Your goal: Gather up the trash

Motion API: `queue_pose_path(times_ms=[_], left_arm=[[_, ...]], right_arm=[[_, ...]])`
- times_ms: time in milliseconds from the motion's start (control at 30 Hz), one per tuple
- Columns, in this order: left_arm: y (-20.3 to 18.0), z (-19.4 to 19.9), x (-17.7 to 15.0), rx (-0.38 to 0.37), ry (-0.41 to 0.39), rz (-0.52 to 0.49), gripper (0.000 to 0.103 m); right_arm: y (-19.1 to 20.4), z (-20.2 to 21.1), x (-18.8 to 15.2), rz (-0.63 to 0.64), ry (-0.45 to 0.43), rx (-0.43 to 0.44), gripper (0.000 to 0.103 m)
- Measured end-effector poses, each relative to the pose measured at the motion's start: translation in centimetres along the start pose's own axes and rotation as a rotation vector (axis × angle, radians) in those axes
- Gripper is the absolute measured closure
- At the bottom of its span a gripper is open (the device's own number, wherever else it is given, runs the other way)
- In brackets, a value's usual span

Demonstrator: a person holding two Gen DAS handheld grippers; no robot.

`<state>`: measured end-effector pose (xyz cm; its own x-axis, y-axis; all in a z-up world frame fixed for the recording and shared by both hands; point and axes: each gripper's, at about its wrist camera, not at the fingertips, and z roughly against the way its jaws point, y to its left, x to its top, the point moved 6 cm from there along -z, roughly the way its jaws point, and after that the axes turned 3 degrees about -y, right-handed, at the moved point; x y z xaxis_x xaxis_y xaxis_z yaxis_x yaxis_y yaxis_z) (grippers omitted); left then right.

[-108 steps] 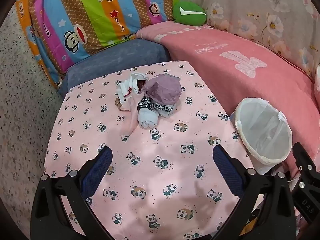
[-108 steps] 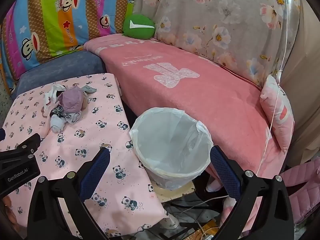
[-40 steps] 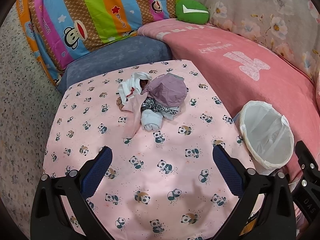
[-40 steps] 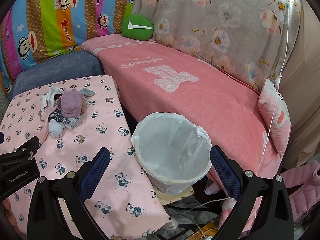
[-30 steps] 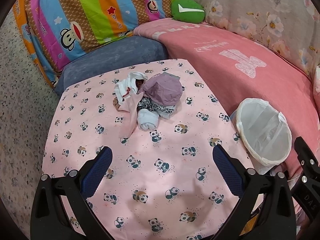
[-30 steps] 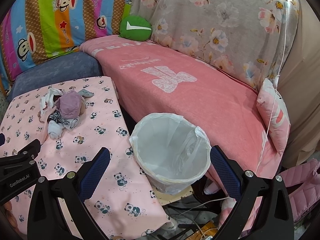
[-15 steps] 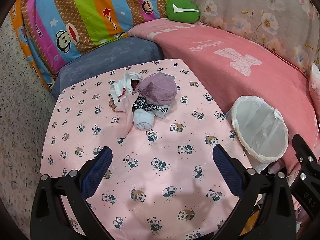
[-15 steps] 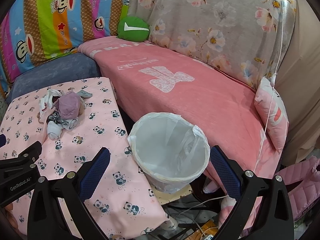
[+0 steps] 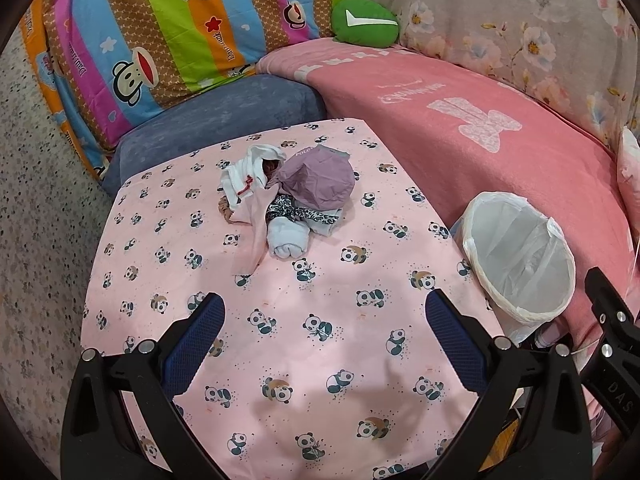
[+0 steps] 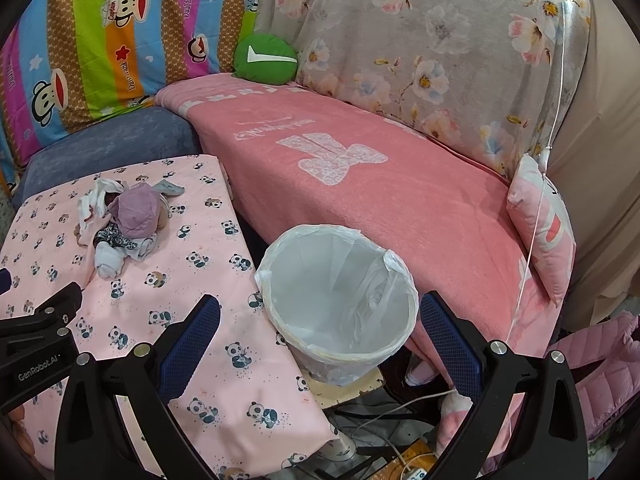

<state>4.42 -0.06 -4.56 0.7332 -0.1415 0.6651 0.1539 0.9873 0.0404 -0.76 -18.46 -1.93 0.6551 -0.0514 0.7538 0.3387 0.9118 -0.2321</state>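
Vs. half a sec ago: almost no change. In the left wrist view the trash pile (image 9: 286,196) sits a touch lower and nearer, and the bin (image 9: 520,264) has slid slightly right and down; in the right wrist view the scene is shifted only a hair. Nothing on the table (image 9: 280,360) has been picked up or moved.

Left tongs (image 9: 320,320): spread wide, blue pads (image 9: 196,344) far apart, nothing between them, touching nothing. They hover above the panda-print cloth on the near side of the pile, well apart from it.

Right tongs (image 10: 318,322): also spread wide, empty, no contact. The bin (image 10: 336,300) shows between the two fingers, below and beyond them.

Pile, taken as landmark: crumpled purple bag (image 9: 320,178) on top, white wrapper w/ red string (image 9: 250,170) at its left, black-and-white patterned scrap and a pale rolled bundle (image 9: 288,238) on the near side, a pink strip trailing toward the tongs. It lies toward the far half of the table.

Bin, w/ white liner, stands right of the pile, just off the table's right edge, against the pink-covered sofa seat (image 9: 460,120); looks empty inside. Green cushion (image 9: 366,22) is behind the pile, far back; striped monkey-print blanket (image 9: 160,28) behind-left; blue cushion (image 9: 216,120) just behind the table edge.
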Motion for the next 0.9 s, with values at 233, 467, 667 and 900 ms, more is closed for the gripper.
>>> queue_pose_path(times_ms=[233, 467, 667, 900], left_arm=[[-0.28, 0.22, 0.04, -0.010, -0.007, -0.002, 0.007], [-0.28, 0.26, 0.07, -0.011, -0.008, -0.002, 0.007], [-0.36, 0.25, 0.10, -0.013, -0.011, -0.002, 0.007], [0.14, -0.51, 0.87, -0.041, -0.044, -0.010, 0.007]], right_arm=[[-0.14, 0.31, -0.15, -0.004, -0.001, -0.006, 0.005], [-0.06, 0.31, -0.07, -0.002, -0.001, -0.006, 0.005], [-0.04, 0.32, -0.08, -0.002, 0.000, -0.007, 0.005], [0.67, -0.20, 0.03, -0.023, -0.008, 0.022, 0.005]])
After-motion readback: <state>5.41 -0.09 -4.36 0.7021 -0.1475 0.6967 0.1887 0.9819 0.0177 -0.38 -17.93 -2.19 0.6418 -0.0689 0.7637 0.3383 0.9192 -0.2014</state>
